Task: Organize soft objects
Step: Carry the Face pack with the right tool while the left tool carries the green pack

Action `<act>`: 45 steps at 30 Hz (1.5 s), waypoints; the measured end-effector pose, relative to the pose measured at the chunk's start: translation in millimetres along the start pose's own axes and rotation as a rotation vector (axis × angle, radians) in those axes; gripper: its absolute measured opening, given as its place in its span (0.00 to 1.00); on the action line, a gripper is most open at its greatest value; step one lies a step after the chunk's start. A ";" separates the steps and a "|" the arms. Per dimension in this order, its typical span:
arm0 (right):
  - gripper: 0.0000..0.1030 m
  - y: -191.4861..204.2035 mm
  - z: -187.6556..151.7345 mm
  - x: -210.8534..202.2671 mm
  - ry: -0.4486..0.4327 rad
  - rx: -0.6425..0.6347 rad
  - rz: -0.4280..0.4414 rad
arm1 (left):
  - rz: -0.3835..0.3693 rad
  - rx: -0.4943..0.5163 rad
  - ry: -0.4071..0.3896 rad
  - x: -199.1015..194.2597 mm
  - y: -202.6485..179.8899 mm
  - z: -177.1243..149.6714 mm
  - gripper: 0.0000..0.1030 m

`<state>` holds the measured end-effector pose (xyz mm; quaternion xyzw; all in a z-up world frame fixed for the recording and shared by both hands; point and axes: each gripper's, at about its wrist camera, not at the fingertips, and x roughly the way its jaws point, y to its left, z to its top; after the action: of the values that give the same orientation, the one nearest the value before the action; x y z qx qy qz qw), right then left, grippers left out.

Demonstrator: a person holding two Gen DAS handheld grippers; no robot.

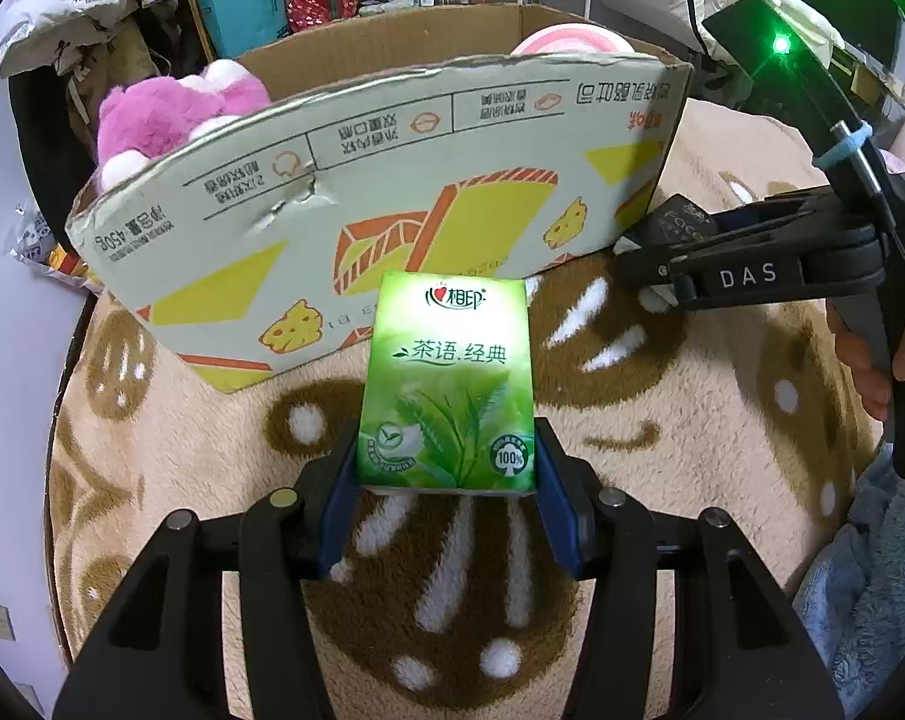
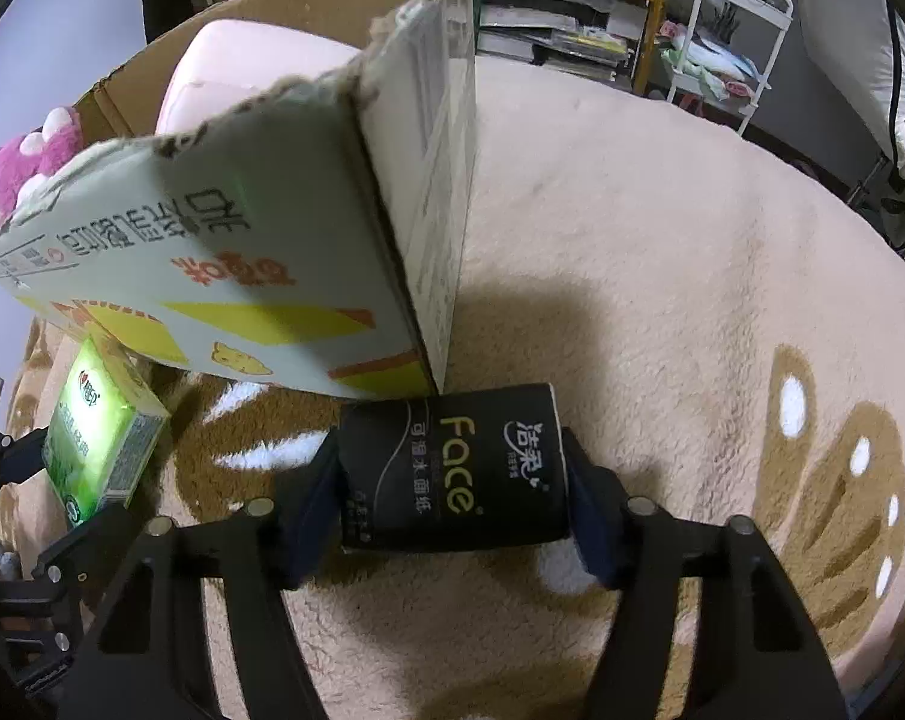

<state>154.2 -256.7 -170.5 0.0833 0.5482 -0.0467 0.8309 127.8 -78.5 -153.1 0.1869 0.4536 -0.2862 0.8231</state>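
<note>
My left gripper (image 1: pixel 446 480) is shut on a green tissue pack (image 1: pixel 449 384), held just above the rug in front of the cardboard box (image 1: pixel 362 192). The pack also shows in the right wrist view (image 2: pixel 101 432). My right gripper (image 2: pixel 452 492) is shut on a black "Face" tissue pack (image 2: pixel 452 468) at the box's near right corner (image 2: pixel 416 276); it appears in the left wrist view (image 1: pixel 662 252) too. Inside the box sit a pink plush toy (image 1: pixel 170 114) and a pale pink cushion (image 2: pixel 242 72).
A round beige and brown plush rug (image 2: pixel 662 252) covers the floor. A light blue fluffy cloth (image 1: pixel 878 576) lies at the right edge. Shelves (image 2: pixel 572 0), a white rack (image 2: pixel 734 48) and bags stand behind the box.
</note>
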 end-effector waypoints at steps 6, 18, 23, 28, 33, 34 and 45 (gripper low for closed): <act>0.67 2.4 -8.4 -14.1 -0.001 0.022 0.023 | 0.019 -0.009 -0.042 -15.5 1.9 -0.6 0.51; 0.67 9.5 -6.3 -89.3 -0.189 0.029 0.090 | 0.103 -0.047 -0.244 -95.3 9.8 7.2 0.51; 0.67 15.1 -5.6 -116.4 -0.272 0.015 0.092 | 0.138 -0.057 -0.335 -122.7 9.1 15.5 0.51; 0.67 21.1 -3.0 -142.5 -0.365 0.021 0.099 | 0.160 -0.053 -0.394 -136.2 8.1 24.3 0.51; 0.67 27.0 4.5 -159.1 -0.460 0.016 0.095 | 0.178 -0.041 -0.448 -144.7 9.5 40.6 0.51; 0.67 28.1 7.9 -161.0 -0.468 0.014 0.098 | 0.185 -0.035 -0.460 -145.8 10.6 46.2 0.51; 0.68 39.3 58.0 -161.9 -0.524 -0.009 0.142 | 0.225 -0.066 -0.500 -137.8 33.2 87.2 0.51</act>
<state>149.3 -231.3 4.1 0.1030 0.3073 -0.0058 0.9460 146.3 -61.0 11.3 0.1328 0.2220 -0.2150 0.9417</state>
